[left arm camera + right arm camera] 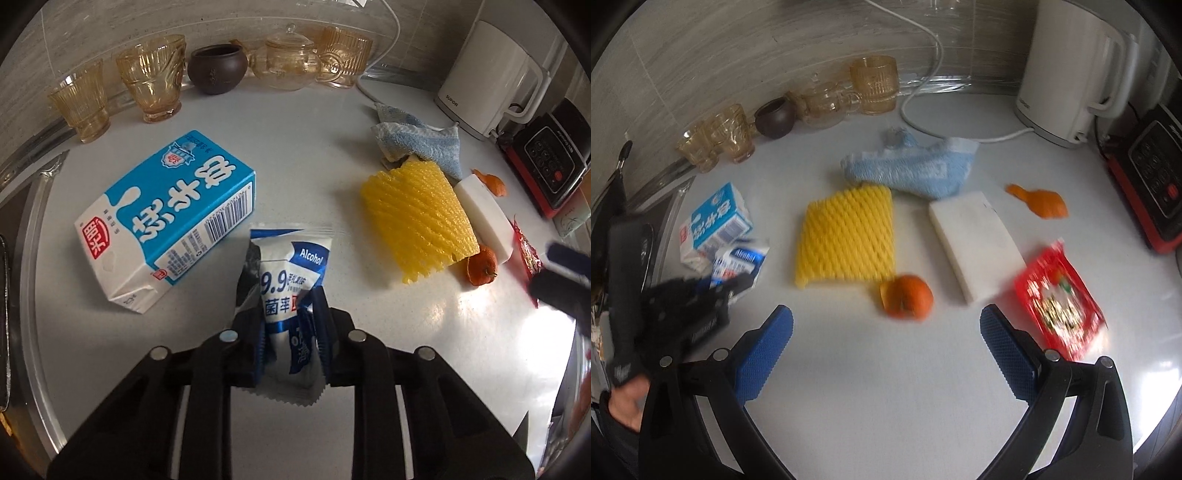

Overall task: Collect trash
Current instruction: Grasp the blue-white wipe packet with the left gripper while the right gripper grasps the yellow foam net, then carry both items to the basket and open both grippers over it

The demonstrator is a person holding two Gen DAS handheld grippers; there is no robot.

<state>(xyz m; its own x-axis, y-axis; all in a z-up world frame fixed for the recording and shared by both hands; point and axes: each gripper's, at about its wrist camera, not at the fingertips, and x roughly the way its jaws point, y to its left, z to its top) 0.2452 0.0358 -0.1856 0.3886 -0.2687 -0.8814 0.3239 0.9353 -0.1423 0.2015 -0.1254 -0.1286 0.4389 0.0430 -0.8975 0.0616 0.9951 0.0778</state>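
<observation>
My left gripper [286, 306] is shut on a blue-and-white alcohol wipe packet [288, 266], its pads pinching the packet's lower half just above the white counter [332, 166]. A blue milk carton [166, 214] lies on its side to the left of it. In the right wrist view my right gripper [886, 325] stands open and empty over the counter, just in front of an orange peel [907, 295]. A yellow foam fruit net [846, 236] lies beyond the peel. A red snack wrapper [1060, 299] lies beside the right finger. A second peel scrap [1039, 205] sits further back.
A white block [975, 240] and a blue cloth [912, 170] lie behind the trash. Amber glasses [151, 77], a brown pot and a glass teapot line the back wall. A white kettle [1067, 74] and a red-and-black appliance [1152, 184] stand at the right.
</observation>
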